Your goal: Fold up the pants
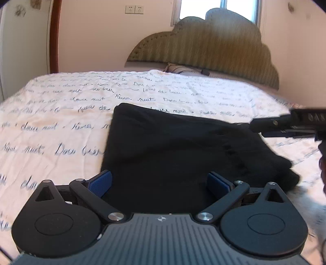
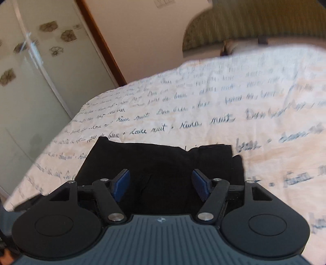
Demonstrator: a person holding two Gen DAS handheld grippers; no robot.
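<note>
**Black pants lie folded on the bed, both grippers released above them**

Nearest the left wrist camera, the left gripper (image 1: 160,183) has its blue pads spread wide with nothing between them, poised over the near edge of the black pants (image 1: 179,150). The right gripper (image 2: 161,184) is likewise released, its pads apart and empty, hanging above the same garment (image 2: 163,163). In the left view the right gripper (image 1: 285,124) also reaches in from the right side near the far right corner of the cloth (whether it touches the fabric there cannot be told).

The pants rest on the bedspread (image 1: 61,122), a cream cover printed with dark script, in a compact, roughly rectangular bundle. From the right wrist view, stacked layers show at the right end of the bundle, which suggests the cloth is doubled over on itself. Judging by that shape, the folding looks far along, and the open grippers are probably set this way either to let go of a finished fold or to take a fresh edge for a final one. A loose layer at the right end could slip if it is pinched unevenly.

Beyond the pants the bedspread runs on to a pillow (image 1: 181,68) and a scalloped upholstered headboard (image 1: 214,53), with a window (image 1: 216,10) behind and wall sockets (image 1: 134,9) to its left.
</note>
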